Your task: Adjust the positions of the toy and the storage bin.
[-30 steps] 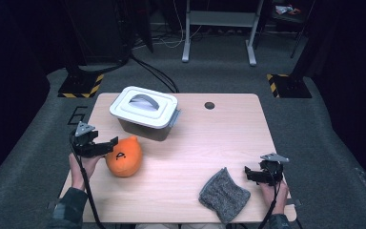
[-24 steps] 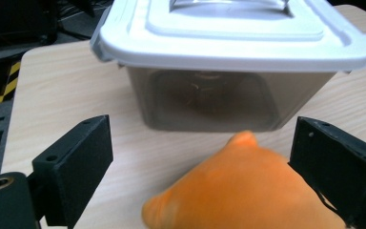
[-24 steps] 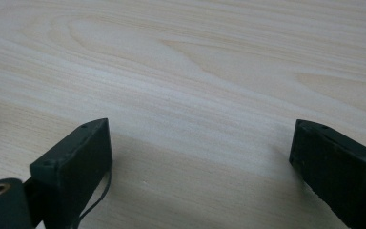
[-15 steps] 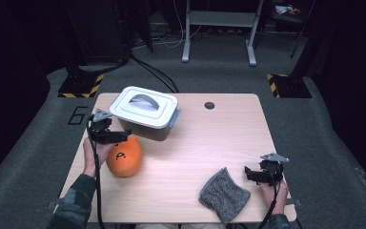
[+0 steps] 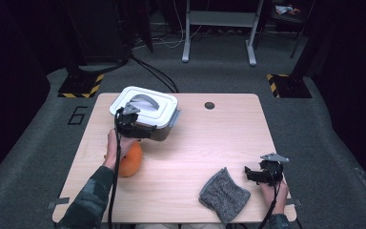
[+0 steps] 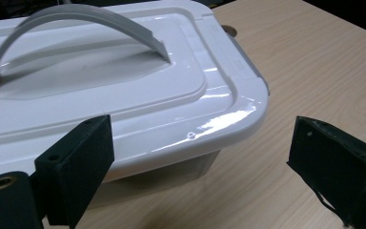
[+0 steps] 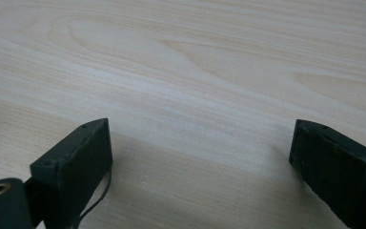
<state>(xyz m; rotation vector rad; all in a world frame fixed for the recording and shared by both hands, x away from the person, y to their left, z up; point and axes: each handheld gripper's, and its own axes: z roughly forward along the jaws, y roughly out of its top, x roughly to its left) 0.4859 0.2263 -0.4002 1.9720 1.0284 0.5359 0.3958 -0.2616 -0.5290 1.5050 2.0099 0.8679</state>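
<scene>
We hold the left gripper (image 5: 134,125) at the near corner of the white lidded box (image 5: 145,113), its jaws spread wide and holding nothing. In the left gripper view, the left gripper (image 6: 200,162) faces that corner of the white lidded box (image 6: 124,90): one jaw stands in front of the lid's rim, the other stands over bare table (image 6: 314,62) beside the box. The lid's grey arched handle (image 6: 76,33) lies beyond the jaws, upright across the lid. Just behind this gripper, under our left hand (image 5: 114,148), sits an orange round object (image 5: 129,161). We hold the right gripper (image 5: 263,174) low at the table's near right edge, jaws likewise wide and empty; the grey cloth (image 5: 224,194) lies just beside it, towards the left gripper. In the right gripper view, the right gripper (image 7: 200,162) frames bare wood grain.
</scene>
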